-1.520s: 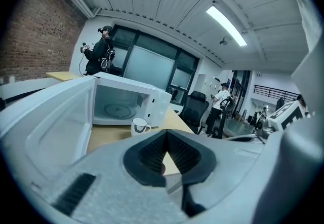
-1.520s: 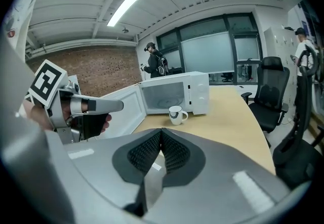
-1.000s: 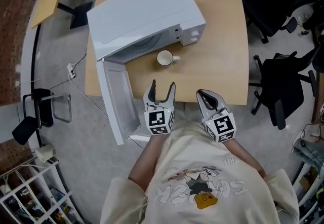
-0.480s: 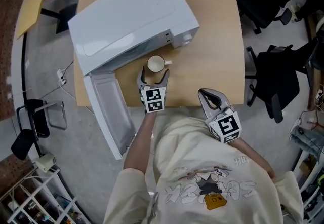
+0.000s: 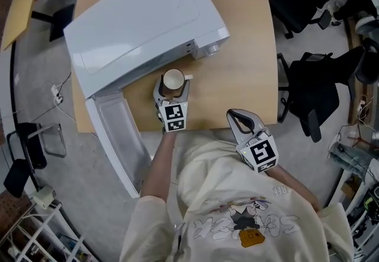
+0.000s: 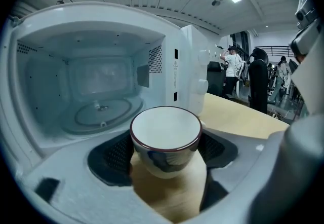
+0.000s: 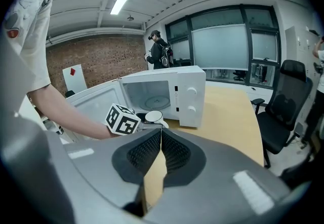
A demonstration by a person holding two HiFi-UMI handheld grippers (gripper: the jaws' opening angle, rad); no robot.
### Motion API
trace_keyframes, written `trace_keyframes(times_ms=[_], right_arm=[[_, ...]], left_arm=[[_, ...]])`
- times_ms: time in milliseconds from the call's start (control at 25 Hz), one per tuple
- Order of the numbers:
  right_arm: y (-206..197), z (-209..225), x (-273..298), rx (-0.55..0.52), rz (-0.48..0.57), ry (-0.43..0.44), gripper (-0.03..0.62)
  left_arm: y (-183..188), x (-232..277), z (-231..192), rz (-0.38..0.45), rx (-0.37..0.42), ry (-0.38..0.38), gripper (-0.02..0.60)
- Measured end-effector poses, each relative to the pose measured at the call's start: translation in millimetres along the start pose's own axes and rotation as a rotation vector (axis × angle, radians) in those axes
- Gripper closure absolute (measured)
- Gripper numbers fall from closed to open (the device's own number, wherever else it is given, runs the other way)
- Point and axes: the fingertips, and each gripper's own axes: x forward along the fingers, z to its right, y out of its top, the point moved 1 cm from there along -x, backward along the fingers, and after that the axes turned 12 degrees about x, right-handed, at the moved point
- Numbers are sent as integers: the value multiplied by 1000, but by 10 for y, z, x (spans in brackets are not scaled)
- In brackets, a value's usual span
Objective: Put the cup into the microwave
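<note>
- Head view: the cup (image 5: pixel 173 79) stands on the bench (image 5: pixel 243 71) right before the open mouth of the microwave (image 5: pixel 142 24), whose door (image 5: pixel 115 136) hangs swung out past the bench edge. The left gripper (image 5: pixel 172 86) straddles the cup. The right gripper (image 5: pixel 237 115) sits near the bench's front edge, well apart — probably to leave the work room.
- Left gripper view: the jaws are closing with the cup upright between them and the pads just beside its wall. A firm pinch is not yet evident. Beyond lies the bare turntable (image 6: pixel 104 111) — this approach seems to line cup and cavity up for a straight carry inward.
- Right gripper view: its jaws are pressed together on nothing and point toward the microwave, with no part in this grasp.
</note>
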Motion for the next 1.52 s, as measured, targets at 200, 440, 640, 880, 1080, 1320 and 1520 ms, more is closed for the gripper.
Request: trace_keyframes(times_ms=[200,440,640,880,1080,1320,1520], right_arm=[[-15,-9,39,-10,-2,3,583],[-65,-55,47,-19,-12,5,583],[33,-111,131,-39,26,29,588],[112,-200,205,-41,49,58,588],[137,-176,182,-45,48,28,589],[136,-166,176,-46,39,-5,589],[135,-173,180,-46,35,-28,589]], left_arm=[[0,-12,-25,1,-7,-2,197],[102,-124,-61,14,-71,9,198],[345,-269,-259,66,-89,55,198],[536,-413,-640,109,-116,166,198],[579,-353,-1016,109,-121,232,198],[513,-135,-1405,88,-138,279,198],[394,31,-1575,70,-155,293,198]])
